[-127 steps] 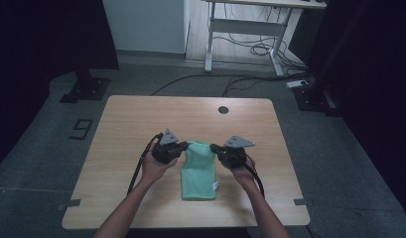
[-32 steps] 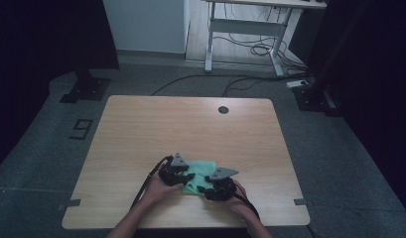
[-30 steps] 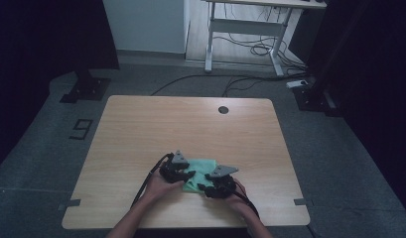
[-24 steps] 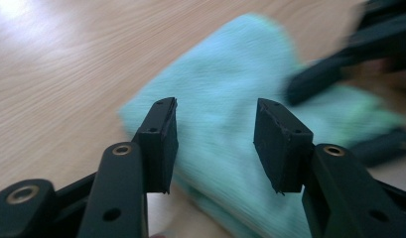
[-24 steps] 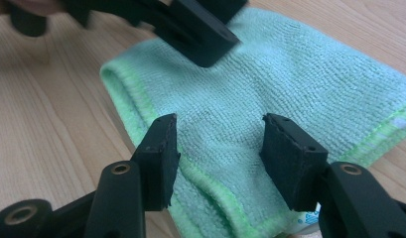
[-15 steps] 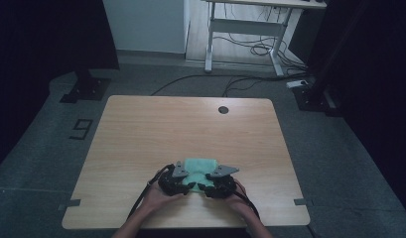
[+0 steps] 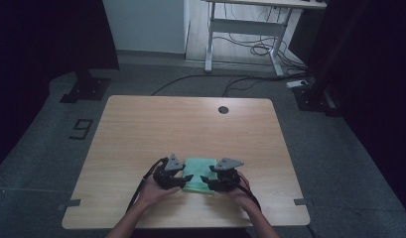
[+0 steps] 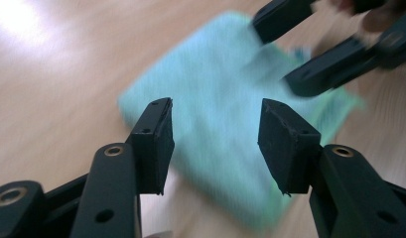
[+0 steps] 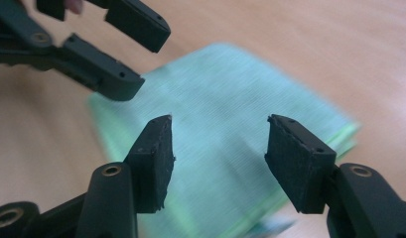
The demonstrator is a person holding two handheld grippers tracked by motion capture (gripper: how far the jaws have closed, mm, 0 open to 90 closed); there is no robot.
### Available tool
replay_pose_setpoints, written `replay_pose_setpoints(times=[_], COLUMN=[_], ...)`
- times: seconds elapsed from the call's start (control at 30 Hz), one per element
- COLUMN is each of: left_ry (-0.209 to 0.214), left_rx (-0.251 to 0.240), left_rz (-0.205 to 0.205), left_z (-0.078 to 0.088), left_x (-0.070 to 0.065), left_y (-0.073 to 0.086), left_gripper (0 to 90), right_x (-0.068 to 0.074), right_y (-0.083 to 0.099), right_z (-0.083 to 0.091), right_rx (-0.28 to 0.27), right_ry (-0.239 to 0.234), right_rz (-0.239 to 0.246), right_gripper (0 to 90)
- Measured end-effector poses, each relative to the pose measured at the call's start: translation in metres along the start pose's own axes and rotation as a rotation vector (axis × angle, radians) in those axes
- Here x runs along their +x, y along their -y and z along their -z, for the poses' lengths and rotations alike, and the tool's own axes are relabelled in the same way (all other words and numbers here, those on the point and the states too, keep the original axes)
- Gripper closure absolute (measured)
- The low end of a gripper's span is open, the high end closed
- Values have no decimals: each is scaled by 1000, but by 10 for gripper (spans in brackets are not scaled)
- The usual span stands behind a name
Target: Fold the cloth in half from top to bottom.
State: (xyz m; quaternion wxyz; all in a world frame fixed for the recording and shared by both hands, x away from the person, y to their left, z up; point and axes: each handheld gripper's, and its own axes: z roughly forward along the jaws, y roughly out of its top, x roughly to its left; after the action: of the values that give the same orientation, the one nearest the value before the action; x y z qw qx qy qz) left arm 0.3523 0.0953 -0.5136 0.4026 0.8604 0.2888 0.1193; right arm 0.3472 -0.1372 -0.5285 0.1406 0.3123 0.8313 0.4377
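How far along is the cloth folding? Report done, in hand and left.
Done: the green cloth lies folded into a compact stack near the table's front edge. In hand: nothing; the left gripper and right gripper have just been opening, fingers clear above the cloth. Left: judging by this, perhaps only drawing both grippers away.
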Motion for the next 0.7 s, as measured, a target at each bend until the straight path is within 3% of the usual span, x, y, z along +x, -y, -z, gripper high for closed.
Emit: replay_pose_setpoints(times=[0.1, 0.17, 0.23, 0.3, 0.4, 0.47, 0.53, 0.7], left_ry=[15, 17, 21, 12, -25, -19, -6, 25], left_rx=[55, 94, 96, 75, 41, 3, -2, 52], left_rz=[8, 38, 50, 59, 33, 31, 12, -16], left_z=[-20, -32, -36, -34, -23, -9, 1, 3], left_x=[9, 14, 15, 14, 9, 4, -3, -17], left_y=[-10, -8, -3, 1, 0, 0, 2, 13], left_gripper=[482, 478, 474, 471, 450, 450, 448, 444], right_x=[-14, -23, -30, -33, -30, -26, -17, 3], right_y=[-8, -7, -2, 0, 0, 1, 5, 22], right_z=[-13, -23, -28, -25, -15, -6, 3, 5], right_rx=[42, 84, 99, 79, 56, 44, 37, 79], right_ry=[6, 7, 5, -6, 25, 25, 15, -13], right_rz=[-15, -39, -65, -92, -83, -82, -70, -31], right_gripper=[408, 391, 385, 377, 358, 348, 346, 343])
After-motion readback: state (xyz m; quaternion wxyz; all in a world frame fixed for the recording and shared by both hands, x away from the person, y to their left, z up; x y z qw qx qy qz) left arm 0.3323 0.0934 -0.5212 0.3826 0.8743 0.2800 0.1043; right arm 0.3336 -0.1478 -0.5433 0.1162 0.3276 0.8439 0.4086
